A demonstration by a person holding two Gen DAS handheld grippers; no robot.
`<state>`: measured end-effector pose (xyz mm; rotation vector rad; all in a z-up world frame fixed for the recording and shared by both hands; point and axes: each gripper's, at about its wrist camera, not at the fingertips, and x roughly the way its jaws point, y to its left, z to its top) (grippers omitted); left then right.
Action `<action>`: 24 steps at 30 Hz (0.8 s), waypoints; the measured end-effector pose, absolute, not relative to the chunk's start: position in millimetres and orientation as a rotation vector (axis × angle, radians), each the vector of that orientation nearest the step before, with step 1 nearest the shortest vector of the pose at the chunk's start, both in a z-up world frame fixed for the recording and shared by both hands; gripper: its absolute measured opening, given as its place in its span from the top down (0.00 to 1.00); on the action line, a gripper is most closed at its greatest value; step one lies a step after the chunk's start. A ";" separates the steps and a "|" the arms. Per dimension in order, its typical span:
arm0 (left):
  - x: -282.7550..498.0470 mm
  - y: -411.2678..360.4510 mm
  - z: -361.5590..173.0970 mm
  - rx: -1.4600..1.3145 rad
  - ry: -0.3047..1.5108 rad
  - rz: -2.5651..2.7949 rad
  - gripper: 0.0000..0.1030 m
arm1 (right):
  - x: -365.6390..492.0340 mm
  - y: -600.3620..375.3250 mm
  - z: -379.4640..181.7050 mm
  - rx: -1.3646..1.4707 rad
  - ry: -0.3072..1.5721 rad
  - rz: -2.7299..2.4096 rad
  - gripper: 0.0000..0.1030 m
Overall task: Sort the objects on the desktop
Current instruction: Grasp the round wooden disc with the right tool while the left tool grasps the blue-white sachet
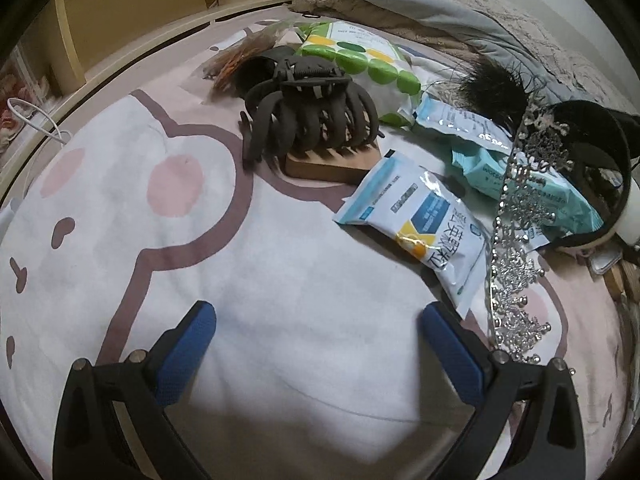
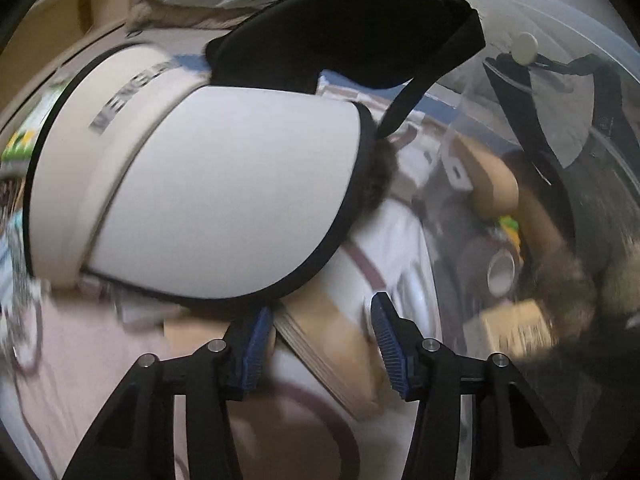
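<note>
Blue-padded fingers of the left gripper (image 1: pixel 316 344) stand wide apart and grasp nothing, hanging over a bare patch of the cartoon-print sheet (image 1: pixel 280 280). Beyond them, toward the sheet's far edge, a dark claw clip (image 1: pixel 308 116) sits on a wooden comb (image 1: pixel 332 164). Just right of the comb lies a white-and-blue sachet (image 1: pixel 420 228), and behind the clip a green-dotted pack (image 1: pixel 360 64). A silver tiara (image 1: pixel 520 248) runs down the right side, beside teal wipes (image 1: pixel 532 184), a black feather piece (image 1: pixel 492 84) and a black hairband (image 1: pixel 600 152).

On the right gripper (image 2: pixel 318 334) the fingers are partly drawn in, with a wooden block (image 2: pixel 340 360) between them; the blur hides whether the left pad touches it, and the right pad stands clear. Just above hangs a white visor cap (image 2: pixel 208 200) with a black band (image 2: pixel 352 28). At the sheet's right edge stands a clear bin (image 2: pixel 540 220), with blurred things inside.
</note>
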<state>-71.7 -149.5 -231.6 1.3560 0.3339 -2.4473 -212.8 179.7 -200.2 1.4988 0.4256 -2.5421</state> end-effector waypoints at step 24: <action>-77.8 -159.7 -218.6 1.276 0.753 -2.620 0.20 | -151.3 188.3 -209.4 1.277 0.073 -2.443 0.49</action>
